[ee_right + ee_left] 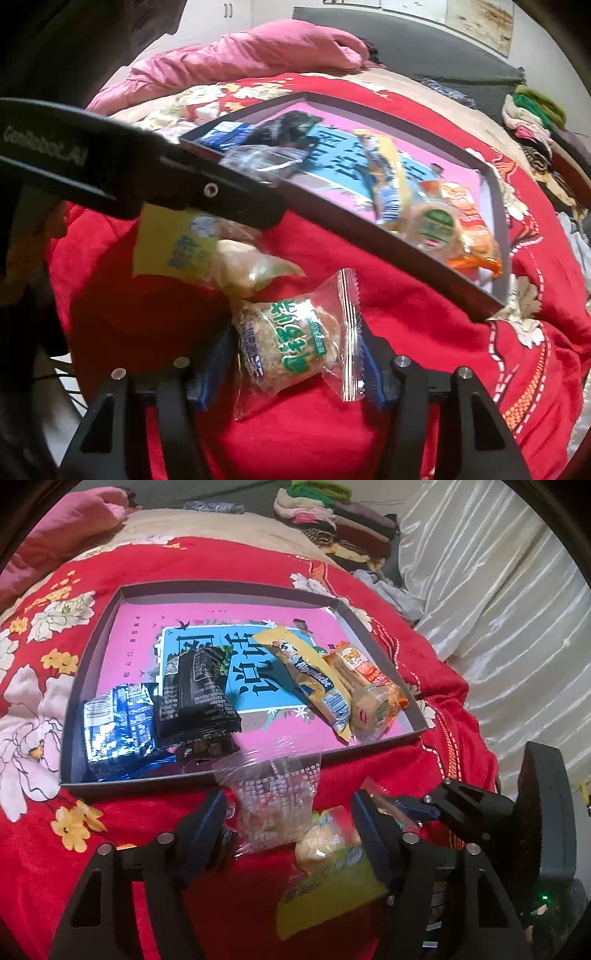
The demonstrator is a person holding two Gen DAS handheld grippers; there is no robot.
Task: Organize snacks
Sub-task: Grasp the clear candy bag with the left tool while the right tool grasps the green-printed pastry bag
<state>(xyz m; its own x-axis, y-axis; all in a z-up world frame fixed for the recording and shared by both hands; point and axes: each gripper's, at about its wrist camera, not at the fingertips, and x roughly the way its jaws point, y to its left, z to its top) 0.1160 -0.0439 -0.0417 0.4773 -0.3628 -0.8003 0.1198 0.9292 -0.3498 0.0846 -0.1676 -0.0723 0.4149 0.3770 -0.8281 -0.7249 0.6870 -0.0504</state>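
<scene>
A dark shallow tray (92,686) with a pink printed floor lies on the red flowered blanket. It holds a blue packet (118,727), a black packet (195,698), a yellow packet (314,675) and an orange packet (373,686). In front of it, my left gripper (288,827) stands open around a clear packet (273,797) that leans on the tray's front rim, and a yellow-green packet (328,853). My right gripper (295,365) is open around a clear-wrapped cake with green characters (291,343); the wrapper's edges reach both pads, uncrushed.
A pink quilt (251,51) is bunched behind the tray (369,251). Folded clothes (332,520) are piled at the back and a white satin cloth (498,590) lies to the right. The left gripper's finger (229,195) crosses the right wrist view above the yellow-green packet (177,243).
</scene>
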